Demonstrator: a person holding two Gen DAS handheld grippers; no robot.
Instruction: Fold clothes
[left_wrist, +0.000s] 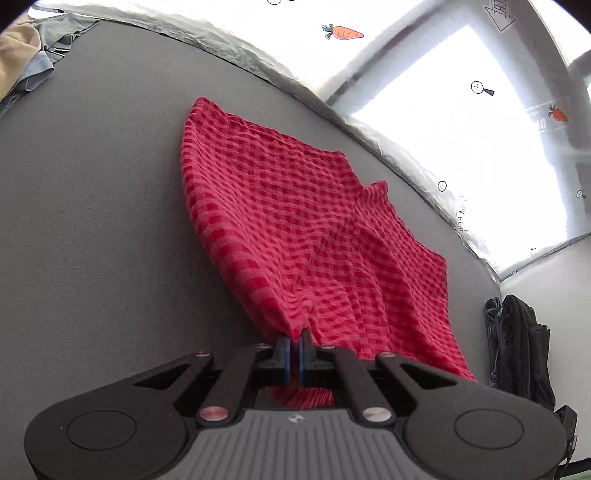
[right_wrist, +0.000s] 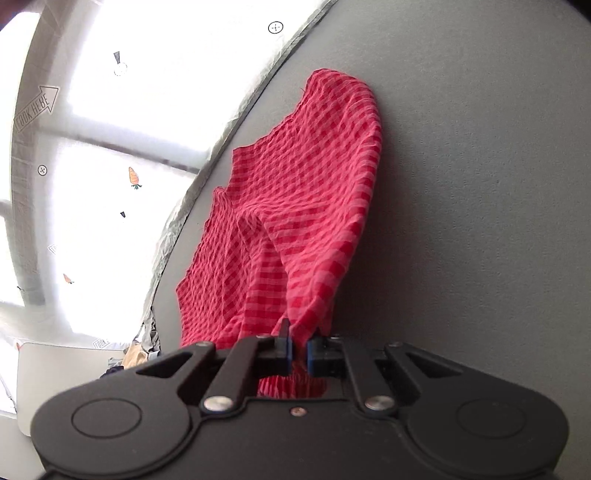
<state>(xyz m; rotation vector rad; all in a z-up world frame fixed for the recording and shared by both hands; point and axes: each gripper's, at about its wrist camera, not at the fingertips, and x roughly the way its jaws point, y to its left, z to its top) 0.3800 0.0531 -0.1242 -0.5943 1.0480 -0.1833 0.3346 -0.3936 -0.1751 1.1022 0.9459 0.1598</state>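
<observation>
A red checked cloth (left_wrist: 295, 221) lies on the grey table (left_wrist: 92, 221), its near edge lifted. My left gripper (left_wrist: 295, 341) is shut on the cloth's near edge, and the fabric bunches between the blue pads. In the right wrist view the same cloth (right_wrist: 303, 206) rises from the table (right_wrist: 480, 184) to my right gripper (right_wrist: 298, 345), which is shut on another part of the near edge. The cloth's far part rests flat near the table's far edge.
Grey and tan clothes (left_wrist: 33, 55) are piled at the table's far left corner. Dark folded garments (left_wrist: 521, 343) hang at the right beside the table. A white box (right_wrist: 55, 373) and more clothes (right_wrist: 136, 356) sit beyond the table edge. Bright windows lie behind.
</observation>
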